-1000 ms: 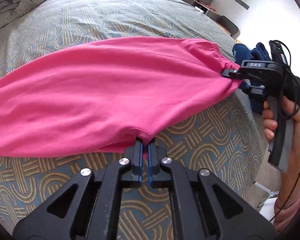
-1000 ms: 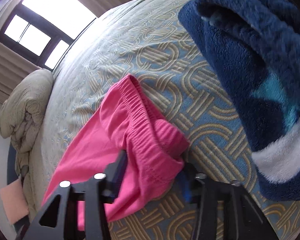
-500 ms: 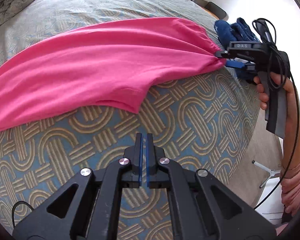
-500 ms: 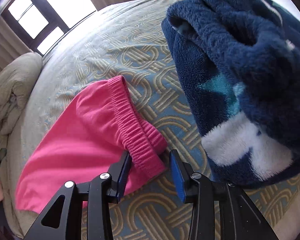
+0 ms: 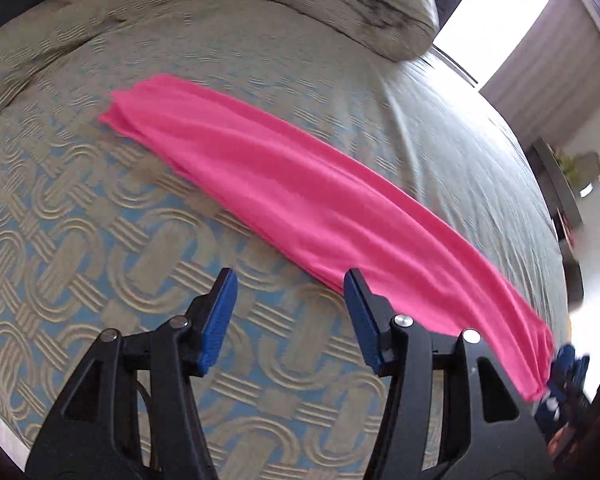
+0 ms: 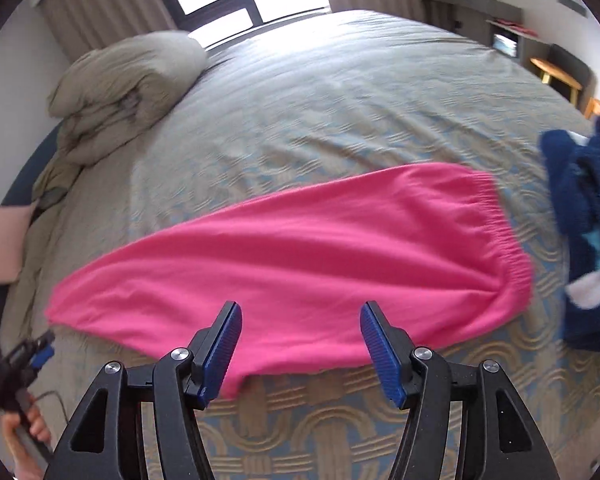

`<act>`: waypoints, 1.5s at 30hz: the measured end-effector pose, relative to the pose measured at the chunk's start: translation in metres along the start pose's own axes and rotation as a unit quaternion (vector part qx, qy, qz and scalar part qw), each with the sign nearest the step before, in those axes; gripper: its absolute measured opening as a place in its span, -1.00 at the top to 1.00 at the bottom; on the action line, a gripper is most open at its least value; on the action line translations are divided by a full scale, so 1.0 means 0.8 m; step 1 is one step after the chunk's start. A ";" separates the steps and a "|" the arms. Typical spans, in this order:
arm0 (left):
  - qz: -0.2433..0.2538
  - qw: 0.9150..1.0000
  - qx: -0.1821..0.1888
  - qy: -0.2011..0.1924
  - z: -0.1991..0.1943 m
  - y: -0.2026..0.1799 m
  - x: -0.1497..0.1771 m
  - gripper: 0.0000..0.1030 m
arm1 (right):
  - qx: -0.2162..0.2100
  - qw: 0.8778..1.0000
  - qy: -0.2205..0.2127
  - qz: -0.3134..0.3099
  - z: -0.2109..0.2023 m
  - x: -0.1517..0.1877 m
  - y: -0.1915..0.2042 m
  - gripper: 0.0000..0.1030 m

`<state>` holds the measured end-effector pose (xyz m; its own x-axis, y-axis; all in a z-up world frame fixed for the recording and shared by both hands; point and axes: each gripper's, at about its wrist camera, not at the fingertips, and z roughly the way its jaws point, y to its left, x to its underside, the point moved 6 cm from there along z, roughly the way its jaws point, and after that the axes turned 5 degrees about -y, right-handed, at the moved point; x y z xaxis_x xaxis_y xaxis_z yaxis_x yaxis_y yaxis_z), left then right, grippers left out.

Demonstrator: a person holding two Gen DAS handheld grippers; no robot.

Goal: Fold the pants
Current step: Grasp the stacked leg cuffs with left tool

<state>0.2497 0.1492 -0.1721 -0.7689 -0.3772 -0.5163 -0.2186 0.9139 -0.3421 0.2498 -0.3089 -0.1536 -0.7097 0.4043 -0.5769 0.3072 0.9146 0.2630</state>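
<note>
Pink pants (image 6: 300, 256) lie flat on the patterned bedspread, folded lengthwise, with the elastic waistband (image 6: 504, 232) at the right and the leg end at the left. In the left wrist view the pants (image 5: 300, 200) run as a long strip from upper left to lower right. My left gripper (image 5: 290, 296) is open and empty, hovering just in front of the pants' near edge. My right gripper (image 6: 300, 328) is open and empty above the pants' near edge. The left gripper also shows in the right wrist view (image 6: 24, 356) by the leg end.
A dark blue fleece garment (image 6: 580, 220) lies right of the waistband. A bundled grey duvet (image 6: 120, 88) sits at the head of the bed. The bedspread (image 5: 80, 240) edge runs near the bottom left. A window and curtains stand behind.
Both grippers have let go of the pants and opened. The left gripper has swung toward the leg end; the right has pulled back from the waistband. The pants now lie flat.
</note>
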 end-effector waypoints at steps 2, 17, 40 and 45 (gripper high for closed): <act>-0.051 0.999 -0.006 -0.003 0.010 0.054 -0.027 -0.22 | -0.027 0.999 0.024 -0.040 0.017 0.017 0.052 -0.22; -0.235 0.966 0.104 0.035 0.123 0.171 -0.129 -0.15 | -0.086 0.969 0.114 -0.202 0.103 0.083 0.322 -0.22; -0.150 0.986 0.074 -0.014 0.092 0.232 -0.139 0.34 | -0.061 0.966 0.157 -0.194 0.143 0.112 0.345 -0.22; -0.124 0.989 0.084 -0.018 0.106 0.191 -0.153 -0.54 | -0.066 0.967 0.152 -0.193 0.145 0.108 0.356 -0.22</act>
<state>0.3614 0.3227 -0.2273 -0.6816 -0.5943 -0.4268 -0.2929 0.7561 -0.5852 0.3493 -0.0122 -0.2179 -0.9152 -0.0067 -0.4028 -0.0871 0.9795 0.1815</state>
